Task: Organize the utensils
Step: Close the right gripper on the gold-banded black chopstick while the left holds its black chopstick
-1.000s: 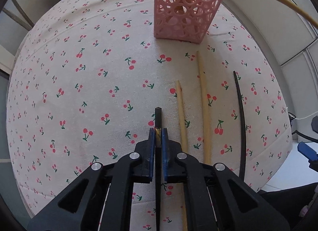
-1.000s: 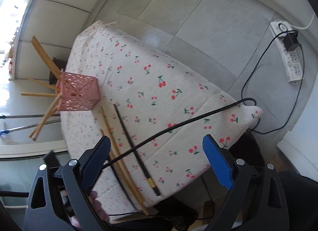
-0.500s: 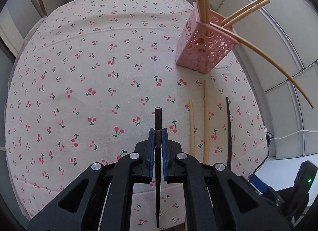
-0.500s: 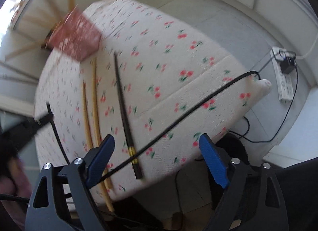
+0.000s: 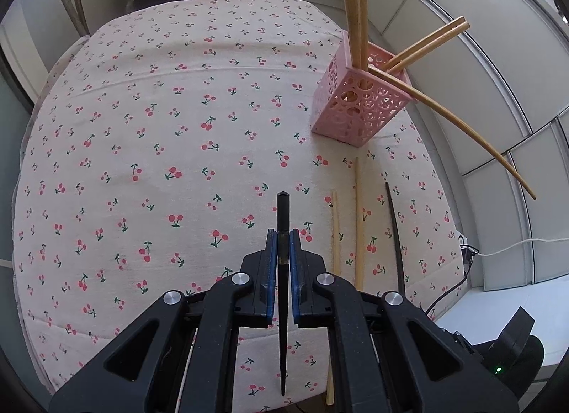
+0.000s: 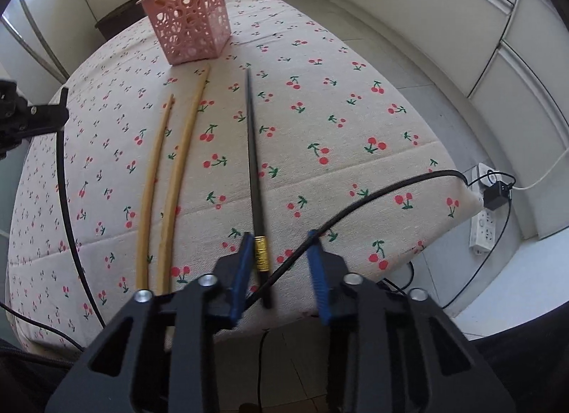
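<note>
Black chopstick (image 5: 283, 292): your left hand-held gripper (image 5: 283, 245) is pinching it. Second black chopstick (image 6: 254, 160) is lying on desk (image 6: 320, 100), at 6 o'clock from pink holder (image 6: 188, 27); your right hand-held gripper (image 6: 279, 253) is closing around it, not yet gripping.

Left gripper (image 5: 283, 235): pointing steeply down above cherry-print table (image 5: 149, 149), blue pads clamped tight on black chopstick (image 5: 283, 281), which runs along line of fingers.

Right gripper (image 6: 279, 240): tilted steeply down over near edge of table, jaws just been closing, gap still between pads; gold-banded end of second black chopstick (image 6: 255, 178) between them, beside left pad.
</note>
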The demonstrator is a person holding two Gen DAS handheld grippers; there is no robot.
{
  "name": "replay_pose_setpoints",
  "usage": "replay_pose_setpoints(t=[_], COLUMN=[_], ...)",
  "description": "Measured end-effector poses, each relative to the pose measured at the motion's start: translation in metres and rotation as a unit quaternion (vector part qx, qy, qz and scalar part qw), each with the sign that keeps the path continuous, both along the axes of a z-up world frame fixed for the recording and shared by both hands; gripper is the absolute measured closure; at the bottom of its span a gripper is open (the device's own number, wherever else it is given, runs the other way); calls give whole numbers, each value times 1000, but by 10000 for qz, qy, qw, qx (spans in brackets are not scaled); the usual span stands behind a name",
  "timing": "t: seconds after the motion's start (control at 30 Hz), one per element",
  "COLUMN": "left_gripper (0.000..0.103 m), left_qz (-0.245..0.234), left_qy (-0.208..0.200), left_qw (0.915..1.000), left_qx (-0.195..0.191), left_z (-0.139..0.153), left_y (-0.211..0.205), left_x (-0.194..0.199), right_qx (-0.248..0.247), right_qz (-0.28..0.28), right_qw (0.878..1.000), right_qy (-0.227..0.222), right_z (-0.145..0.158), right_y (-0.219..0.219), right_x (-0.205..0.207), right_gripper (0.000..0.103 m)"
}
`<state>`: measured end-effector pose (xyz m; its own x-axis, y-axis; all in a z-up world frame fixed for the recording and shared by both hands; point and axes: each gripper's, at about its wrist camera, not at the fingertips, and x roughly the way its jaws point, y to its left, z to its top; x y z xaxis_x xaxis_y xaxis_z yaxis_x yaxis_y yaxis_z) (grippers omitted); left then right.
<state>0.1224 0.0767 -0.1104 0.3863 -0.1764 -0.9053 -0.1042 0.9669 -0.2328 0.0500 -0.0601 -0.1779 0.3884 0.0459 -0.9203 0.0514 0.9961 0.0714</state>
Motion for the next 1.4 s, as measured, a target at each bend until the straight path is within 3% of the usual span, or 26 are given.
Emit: replay_pose_setpoints(t=[0.1, 0.2, 0.5, 0.67, 0.77, 0.8, 0.83, 1.03, 1.23, 1.4], left_gripper=[97, 97, 97, 97, 97, 97, 97, 97, 97, 96], left_qz=[90, 185, 342, 285, 293, 306, 322, 300, 325, 330], left_qy=[-22, -133, -545, -531, -516, -512, -508, -510, -500, -486], left_qw=[10000, 9997, 9976, 9978, 9979, 9978, 9978, 9977, 9975, 9975], left_qx=[-38, -97, -265, -268, -269, -283, -295, -325, -367, -383], left_z=[2, 9, 35, 34, 32, 31, 31, 31, 30, 30], left_y=[5, 13, 26, 22, 23, 24, 25, 24, 27, 27], left_x=[-1, -3, -8, -6, -7, -7, -7, -6, -5, -5], right_qx=[141, 130, 179, 340, 524, 575, 520, -217, -746, -614], right_qz=[78, 206, 487, 345, 218, 188, 222, 838, 1145, 1425], right_qw=[9999, 9997, 9960, 9976, 9983, 9981, 9982, 9924, 9852, 9877], right_qy=[54, -6, -722, -486, -152, -135, -193, -877, -1033, -179], right_z=[1, 7, 61, 47, 33, 32, 33, 43, 43, 16], right_y=[0, 8, 9, -3, -11, -12, -12, 5, 12, 19], right_x=[3, 0, -23, -21, -13, -13, -14, -19, -9, 7], right_gripper=[91, 92, 92, 90, 83, 72, 61, 47, 47, 47])
